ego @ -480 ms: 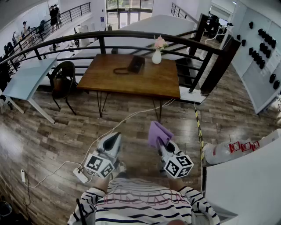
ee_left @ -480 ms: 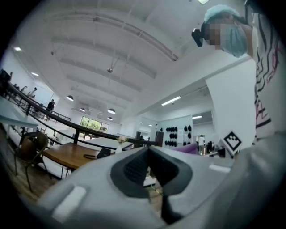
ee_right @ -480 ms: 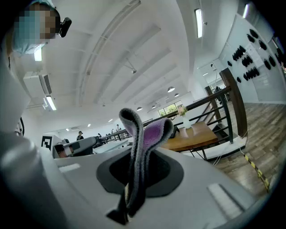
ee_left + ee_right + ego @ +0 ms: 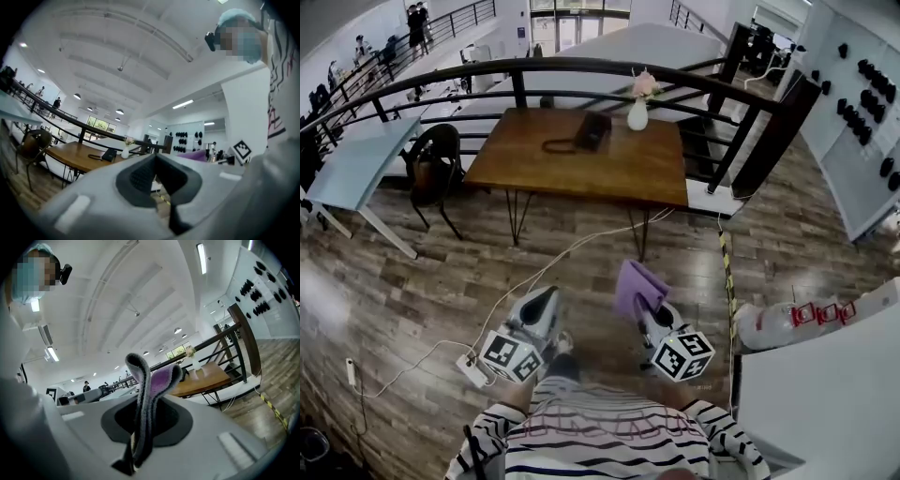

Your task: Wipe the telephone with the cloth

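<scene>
The right gripper point(image 4: 649, 309) pinches a folded purple cloth point(image 4: 636, 281), which stands up from between its jaws. The left gripper point(image 4: 546, 298) carries nothing, and its jaws look pressed together in its own view. Both hang low over the wooden floor point(image 4: 441, 272), well apart from the desk point(image 4: 619, 178). The black telephone point(image 4: 592, 131) lies toward the desk's far edge, near a white vase point(image 4: 637, 114).

The black telephone point(image 4: 592, 130) lies on the far side of the wooden table point(image 4: 609, 173), its cord curled to its left. The folded purple cloth point(image 4: 636, 284) stands upright, pinched in the right gripper point(image 4: 647, 309).
</scene>
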